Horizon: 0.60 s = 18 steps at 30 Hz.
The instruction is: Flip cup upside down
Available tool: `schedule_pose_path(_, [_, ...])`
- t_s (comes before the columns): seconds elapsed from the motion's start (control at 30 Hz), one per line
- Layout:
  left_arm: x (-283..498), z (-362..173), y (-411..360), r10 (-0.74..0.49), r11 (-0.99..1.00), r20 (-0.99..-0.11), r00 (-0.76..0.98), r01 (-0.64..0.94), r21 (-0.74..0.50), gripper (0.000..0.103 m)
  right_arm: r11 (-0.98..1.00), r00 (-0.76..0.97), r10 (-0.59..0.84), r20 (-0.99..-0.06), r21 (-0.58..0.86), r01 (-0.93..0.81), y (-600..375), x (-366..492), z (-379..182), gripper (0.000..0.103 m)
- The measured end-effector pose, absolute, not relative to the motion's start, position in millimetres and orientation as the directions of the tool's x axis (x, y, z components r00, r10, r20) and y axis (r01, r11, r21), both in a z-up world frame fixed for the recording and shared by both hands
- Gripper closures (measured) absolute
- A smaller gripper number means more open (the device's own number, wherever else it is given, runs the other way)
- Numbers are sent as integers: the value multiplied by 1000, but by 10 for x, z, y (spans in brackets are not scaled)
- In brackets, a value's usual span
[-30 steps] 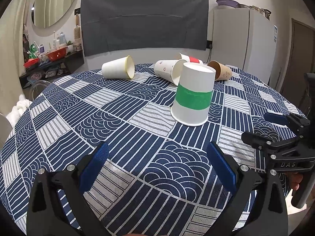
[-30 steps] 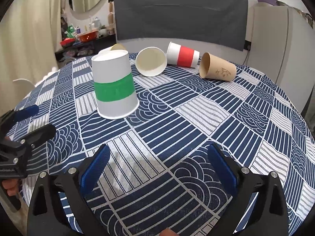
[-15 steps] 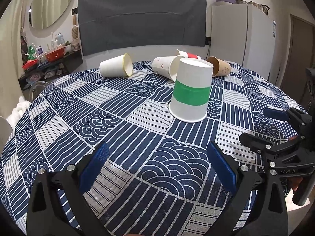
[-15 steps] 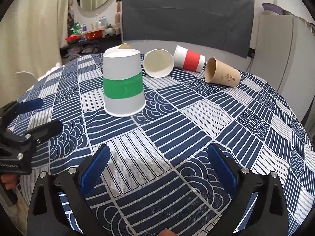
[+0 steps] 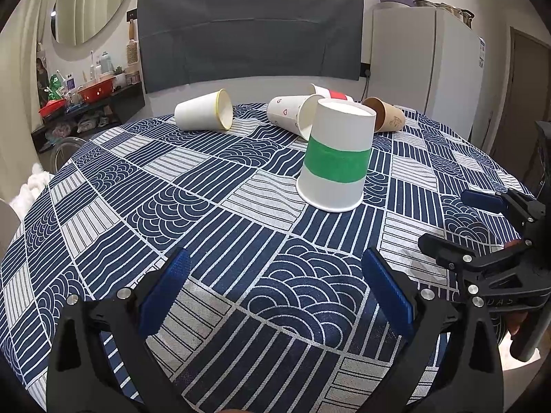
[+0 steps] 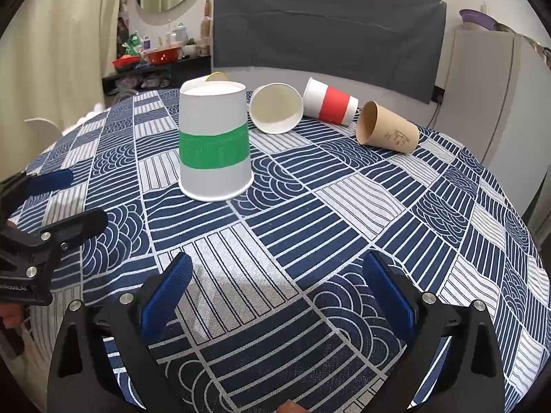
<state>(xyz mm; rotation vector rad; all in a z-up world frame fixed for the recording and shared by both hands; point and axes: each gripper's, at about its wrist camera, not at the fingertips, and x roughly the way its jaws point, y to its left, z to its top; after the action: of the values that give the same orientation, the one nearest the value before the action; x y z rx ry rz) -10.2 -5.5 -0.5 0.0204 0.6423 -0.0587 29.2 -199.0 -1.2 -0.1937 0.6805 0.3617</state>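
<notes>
We hold both tongs wide and empty, low over the near edge of the desk (image 5: pixel 103 186): the left tongs (image 5: pixel 275 292) and the right tongs (image 6: pixel 275 292), each short of the green cup (image 5: pixel 335 158), which stands mouth-down near the middle of the cloth, touching nothing. Judged from how it lies, that one is already flipped. Four more cups lie on their sides behind it: a yellow-rimmed cup (image 5: pixel 203 115), a hearts cup (image 5: pixel 289 117), a red cup (image 6: pixel 329 106) and a brown cup (image 6: pixel 387 132). So we count five cups in all, one inverted and four tipped over, and two tongs. These look like thin paper: light, easily crushed, likely to slide or roll on the cloth when nudged. We would take one across the wall near its middle with a gentle squeeze, since the rim end is stiffer but the open mouth deforms easily
</notes>
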Motion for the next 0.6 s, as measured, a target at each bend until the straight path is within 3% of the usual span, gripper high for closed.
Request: schedule_pose_path(0.6, [-115,3,-52,-35,999,-592,805,47,4,6,921,711,268,-650,-45,-388,-2004,307,-22,8])
